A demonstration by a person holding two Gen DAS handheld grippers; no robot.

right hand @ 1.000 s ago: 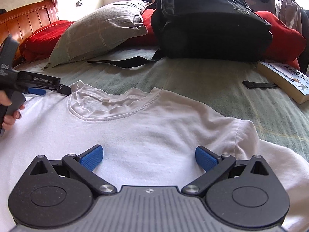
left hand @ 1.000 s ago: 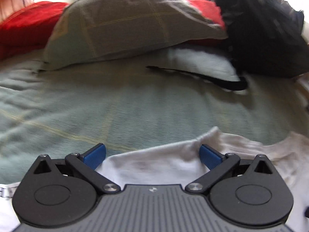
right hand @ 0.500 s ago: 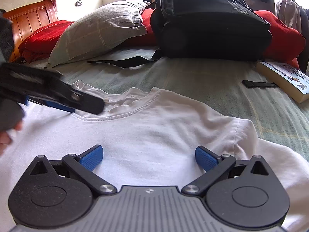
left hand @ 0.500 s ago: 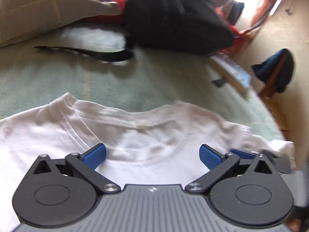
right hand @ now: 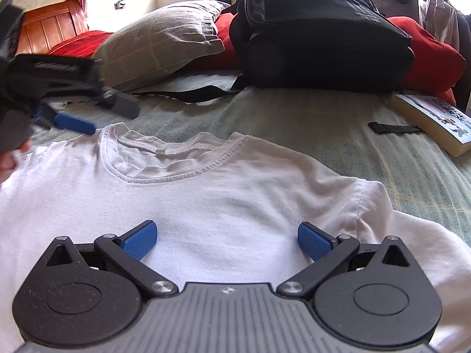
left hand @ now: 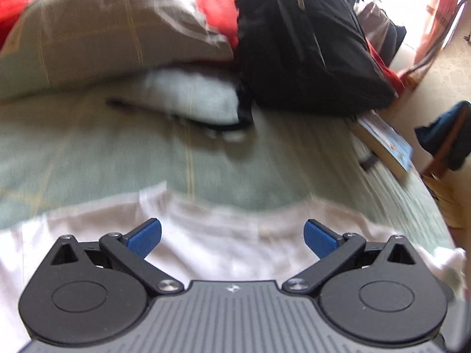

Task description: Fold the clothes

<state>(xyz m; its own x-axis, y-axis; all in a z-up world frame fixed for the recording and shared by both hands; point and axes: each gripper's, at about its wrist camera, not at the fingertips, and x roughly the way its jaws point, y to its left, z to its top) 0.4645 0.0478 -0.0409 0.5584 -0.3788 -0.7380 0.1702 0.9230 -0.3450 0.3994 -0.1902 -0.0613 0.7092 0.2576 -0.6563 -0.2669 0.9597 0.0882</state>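
A white T-shirt [right hand: 223, 197] lies flat on the green bedspread [right hand: 323, 123], collar toward the pillows. My right gripper [right hand: 227, 239] hovers open over the shirt's chest, nothing between its blue pads. In the right wrist view my left gripper [right hand: 103, 113] hangs above the shirt's left shoulder, beside the collar, held by a hand [right hand: 11, 156]. The left wrist view is blurred: the left gripper [left hand: 232, 236] is open over the white T-shirt [left hand: 223, 235] near its collar edge, with empty jaws.
A grey-green pillow [right hand: 159, 44], red cushions [right hand: 426, 56] and a black backpack [right hand: 318, 32] with a loose strap [right hand: 188, 94] crowd the head of the bed. A book [right hand: 432, 120] and a small black strap [right hand: 394, 128] lie at the right. Wooden headboard [right hand: 50, 26] at far left.
My left gripper swung right across the collar, then back left and up off the shirt's shoulder. The right gripper and the shirt have stayed still.
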